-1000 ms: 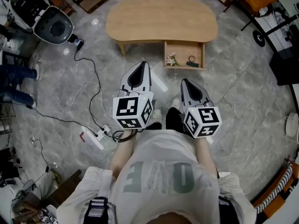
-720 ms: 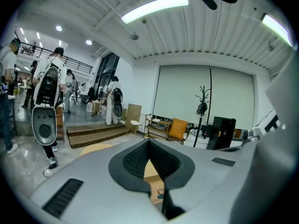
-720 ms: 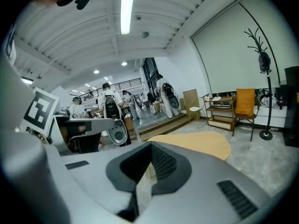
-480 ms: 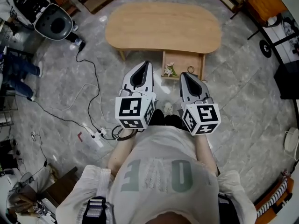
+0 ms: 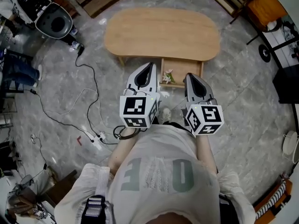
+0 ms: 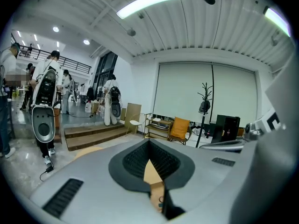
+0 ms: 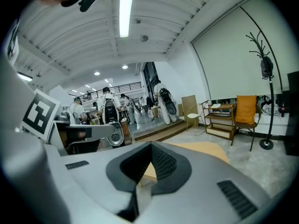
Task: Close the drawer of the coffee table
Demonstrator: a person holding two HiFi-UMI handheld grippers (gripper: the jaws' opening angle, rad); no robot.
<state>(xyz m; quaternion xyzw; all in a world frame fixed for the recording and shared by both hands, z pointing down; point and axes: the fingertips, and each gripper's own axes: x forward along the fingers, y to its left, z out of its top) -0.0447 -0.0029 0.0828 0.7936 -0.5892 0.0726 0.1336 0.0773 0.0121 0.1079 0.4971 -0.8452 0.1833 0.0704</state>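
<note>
Wooden drawer (image 5: 180, 70) stands open, holding flowers (image 5: 167, 77).

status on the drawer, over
left hand-held gripper and right hand-held gripper shut, empty, by the drawer. drawer open, small items inside. nothing seen blocking it.

Head cam down, others fwd; table (image 5: 163, 31) shared
</note>
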